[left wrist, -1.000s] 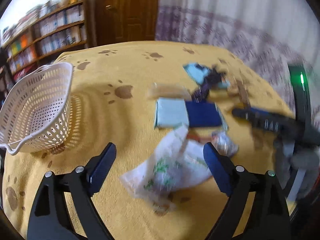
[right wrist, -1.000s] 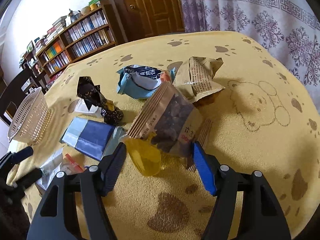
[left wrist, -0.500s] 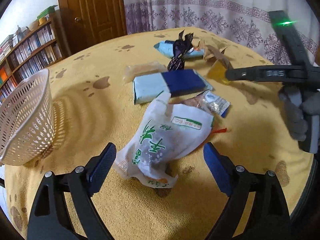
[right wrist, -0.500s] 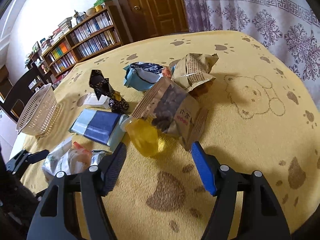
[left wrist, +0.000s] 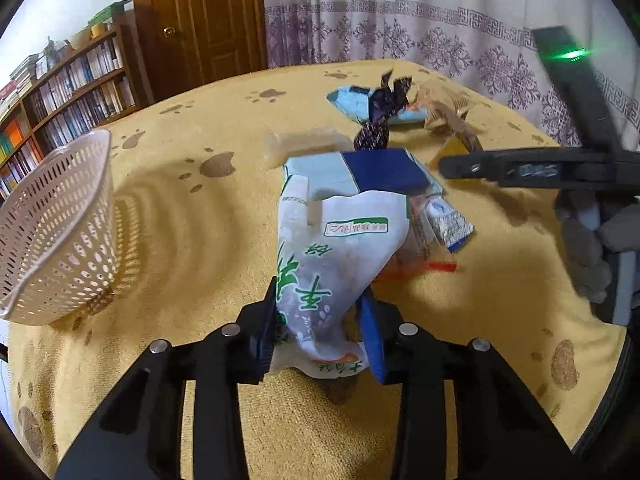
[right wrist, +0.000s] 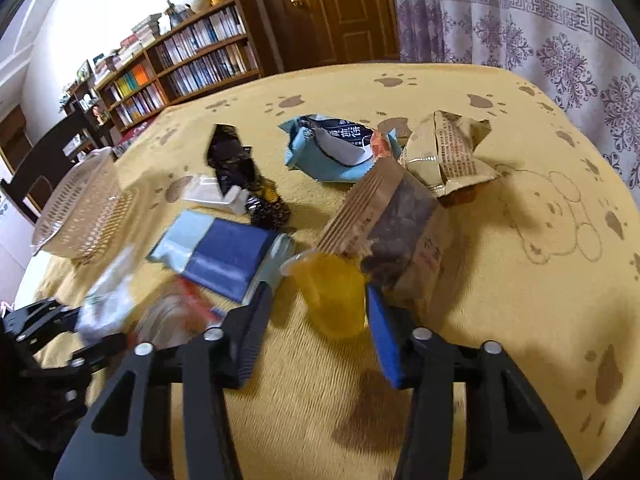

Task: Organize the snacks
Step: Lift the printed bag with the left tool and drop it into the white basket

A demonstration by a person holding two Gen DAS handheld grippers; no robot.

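Snacks lie scattered over the yellow paw-print tabletop, none of them yet in the white basket, which looks empty as far as its mesh lets me see. The nearest one, a white bag with green lettering, is pinched at its lower end between the jaws of the left gripper, the bag standing up from them toward twelve o'clock. The basket sits at about nine o'clock from that bag, well apart. Beyond the bag lie a pale and dark blue packet, a small foil sachet, and farther off a dark twisted wrapper, a light blue pouch and a tan bag. The right gripper has its jaws parted around a yellow jelly cup, one pad close against it, not yet clamped. A brown window pouch leans just behind the cup. I judge the sorting barely begun: everything remains to be moved.
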